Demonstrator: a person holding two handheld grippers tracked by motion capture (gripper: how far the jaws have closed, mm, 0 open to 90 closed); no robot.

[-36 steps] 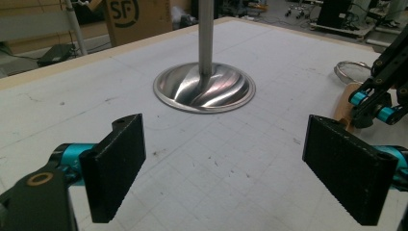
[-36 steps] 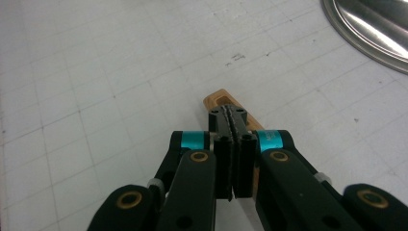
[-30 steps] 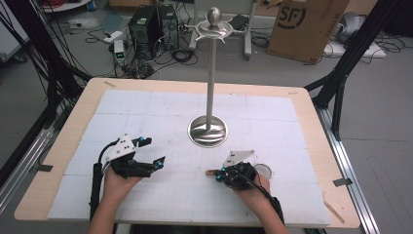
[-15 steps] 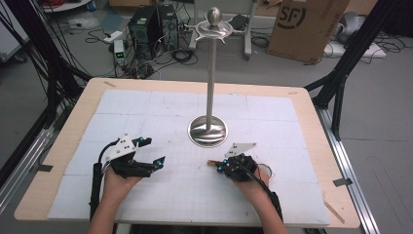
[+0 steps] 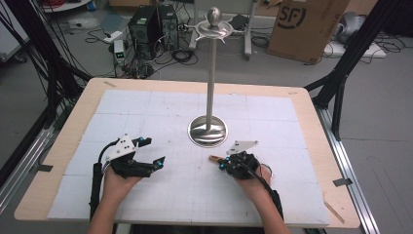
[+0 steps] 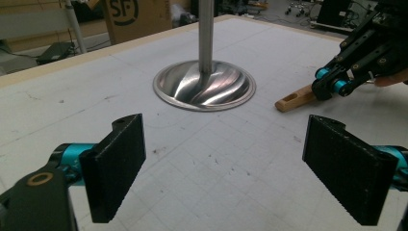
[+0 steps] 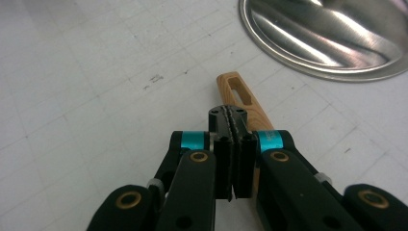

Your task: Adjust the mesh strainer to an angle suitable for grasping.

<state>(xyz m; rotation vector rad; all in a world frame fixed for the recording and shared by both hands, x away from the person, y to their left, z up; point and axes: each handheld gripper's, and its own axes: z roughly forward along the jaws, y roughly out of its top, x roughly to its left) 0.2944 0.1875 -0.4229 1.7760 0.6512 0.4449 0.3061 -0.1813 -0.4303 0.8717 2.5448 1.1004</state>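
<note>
Wooden handle (image 7: pixel 239 97) clamped in right gripper (image 7: pixel 233 120); slotted end protrudes beyond jaws

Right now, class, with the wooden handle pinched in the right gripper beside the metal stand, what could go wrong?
1. The right gripper pinches the thin wooden handle narrowly; it might twist or slip.
2. The stand's base sits close; a swing could knock it.
3. The left gripper waits open nearby and could collide.

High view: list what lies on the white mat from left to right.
Left gripper, fingers open → round steel base of the stand → wooden handle clamped in the right gripper, fingers shut on it.
</note>
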